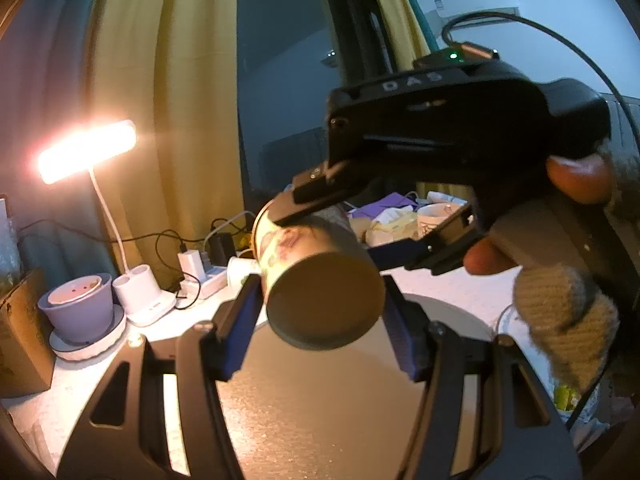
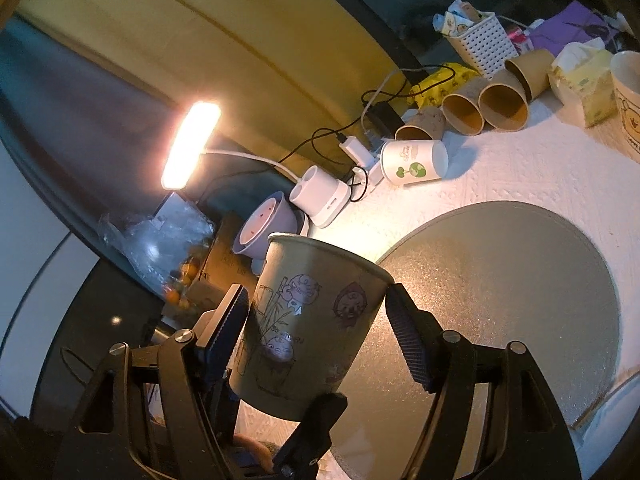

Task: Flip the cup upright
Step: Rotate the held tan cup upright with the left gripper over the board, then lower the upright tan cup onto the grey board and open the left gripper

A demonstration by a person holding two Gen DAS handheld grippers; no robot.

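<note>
A paper cup with cartoon prints is held in the air above a round grey mat. In the left wrist view its flat base faces me and my left gripper is shut on its sides near the base. My right gripper comes in from the right and straddles the cup near its rim. In the right wrist view the cup sits between the right gripper's fingers with its mouth pointing up and away; the right pad stands slightly off the wall.
A lit desk lamp, a lilac bowl, chargers and cables stand at the back. Several paper cups lie on their sides beside a white printed cup, a white basket and a tissue pack.
</note>
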